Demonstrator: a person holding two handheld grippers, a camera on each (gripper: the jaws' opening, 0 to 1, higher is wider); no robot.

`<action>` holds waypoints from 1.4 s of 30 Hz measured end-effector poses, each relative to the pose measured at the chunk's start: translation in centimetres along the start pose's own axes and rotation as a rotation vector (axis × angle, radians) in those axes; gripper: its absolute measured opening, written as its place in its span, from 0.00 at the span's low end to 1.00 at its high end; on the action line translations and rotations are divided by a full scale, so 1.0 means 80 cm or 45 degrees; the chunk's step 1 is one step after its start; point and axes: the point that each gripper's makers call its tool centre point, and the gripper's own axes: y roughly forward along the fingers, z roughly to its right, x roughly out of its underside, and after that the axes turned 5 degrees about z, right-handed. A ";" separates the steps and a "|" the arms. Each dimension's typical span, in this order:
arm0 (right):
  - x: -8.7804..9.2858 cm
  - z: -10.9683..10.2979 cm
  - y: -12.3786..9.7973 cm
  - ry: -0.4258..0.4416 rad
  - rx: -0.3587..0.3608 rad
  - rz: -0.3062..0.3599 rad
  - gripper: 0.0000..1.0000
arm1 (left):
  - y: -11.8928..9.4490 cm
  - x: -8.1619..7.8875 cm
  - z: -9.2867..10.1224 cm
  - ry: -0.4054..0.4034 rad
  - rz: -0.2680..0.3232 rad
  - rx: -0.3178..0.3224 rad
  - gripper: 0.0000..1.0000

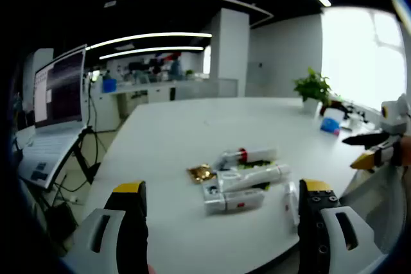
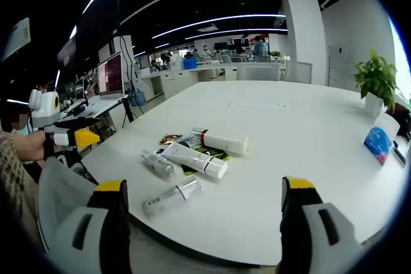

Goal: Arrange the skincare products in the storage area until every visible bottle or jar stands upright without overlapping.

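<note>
Skincare products lie in a loose cluster on white table point(image 2: 308, 133), none upright. Right gripper view: white tube with red band point(image 2: 220, 140) lying flat at far side of cluster; larger white tube point(image 2: 194, 159) just in front of it, resting across a dark green sachet point(image 2: 215, 153); small grey-white bottle point(image 2: 157, 163) on its side to their left; slim silver-capped bottle point(image 2: 172, 197) lying apart, nearest table edge; gold foil packet point(image 2: 170, 138) at back. Left gripper view: same cluster mid-table, gold packet point(image 1: 201, 172) touching its left end, red-banded tube point(image 1: 247, 155) farthest.

Left gripper point(image 1: 221, 213): jaws wide apart, holding nothing, short of cluster. Right gripper point(image 2: 202, 213): jaws wide apart, holding nothing, over near table edge.

Potted plant point(image 2: 376, 81) and blue packet point(image 2: 377, 142) far off on table. Laptop point(image 1: 54, 104) on stand beside table
</note>
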 end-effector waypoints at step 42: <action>0.004 0.001 0.002 0.080 -0.015 -0.039 1.00 | 0.002 0.001 0.000 0.010 -0.004 0.015 0.96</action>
